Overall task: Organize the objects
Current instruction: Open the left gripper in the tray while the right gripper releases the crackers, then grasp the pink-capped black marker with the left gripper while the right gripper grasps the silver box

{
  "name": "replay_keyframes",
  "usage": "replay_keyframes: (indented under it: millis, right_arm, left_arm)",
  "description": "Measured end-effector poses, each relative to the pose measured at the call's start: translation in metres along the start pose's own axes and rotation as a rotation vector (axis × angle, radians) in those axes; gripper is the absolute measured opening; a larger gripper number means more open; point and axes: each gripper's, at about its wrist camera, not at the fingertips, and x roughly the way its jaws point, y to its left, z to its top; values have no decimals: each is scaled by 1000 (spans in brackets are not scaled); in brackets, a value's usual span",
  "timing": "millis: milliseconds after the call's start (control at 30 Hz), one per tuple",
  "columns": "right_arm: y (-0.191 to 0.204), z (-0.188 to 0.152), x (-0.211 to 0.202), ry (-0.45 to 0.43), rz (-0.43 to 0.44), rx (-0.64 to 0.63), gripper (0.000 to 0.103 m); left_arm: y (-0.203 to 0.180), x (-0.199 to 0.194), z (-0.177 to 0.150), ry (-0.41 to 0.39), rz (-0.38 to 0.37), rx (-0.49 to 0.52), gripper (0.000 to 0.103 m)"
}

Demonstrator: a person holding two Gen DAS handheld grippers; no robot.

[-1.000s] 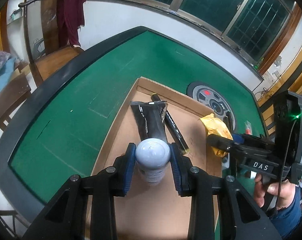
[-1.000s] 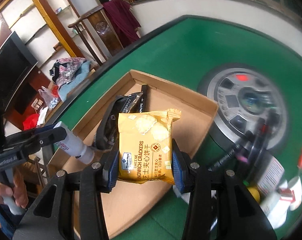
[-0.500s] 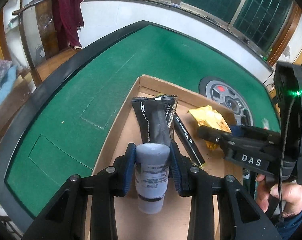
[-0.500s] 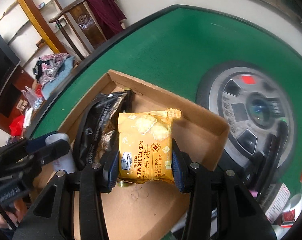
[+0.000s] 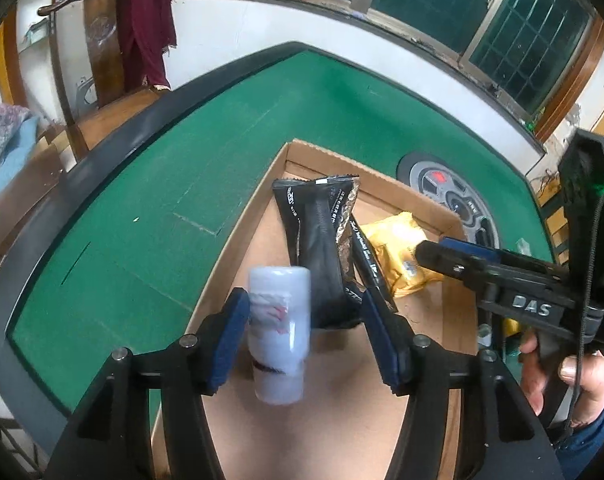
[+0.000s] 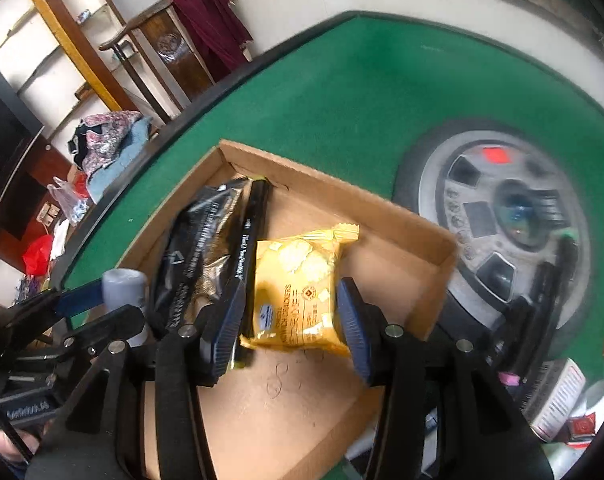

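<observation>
My left tool has just spread its jaws off the white bottle, dropping it blurred into the cardboard box, while my right tool stands slightly open around the yellow cracker packet there.

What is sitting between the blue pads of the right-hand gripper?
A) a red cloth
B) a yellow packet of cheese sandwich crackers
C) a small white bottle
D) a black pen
B: in the right wrist view the yellow cracker packet sits between the pads of the right gripper, over the cardboard tray.
</observation>
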Motion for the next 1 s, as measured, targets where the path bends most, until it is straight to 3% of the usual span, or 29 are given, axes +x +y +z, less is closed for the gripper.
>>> replay_keyframes:
  millis: [133, 367, 533, 733, 1000]
  right_arm:
    - [-6, -14, -31, -48, 46, 6, 46]
    - [-23, -53, -67, -77, 128, 34, 49]
    - [-46, -81, -110, -153, 179, 57, 49]
    - [-79, -113, -161, -269, 112, 76, 50]
    - [-124, -137, -173, -295, 93, 145, 50]
  left_arm:
    - [-14, -13, -11, -20, -47, -4, 56]
    - [-73, -24, -39, -24, -52, 110, 56]
    - [-112, -35, -59, -33, -120, 144, 56]
    - [-176, -16, -86, 33, -234, 223, 56]
    - [-220, 33, -94, 55, -117, 237, 56]
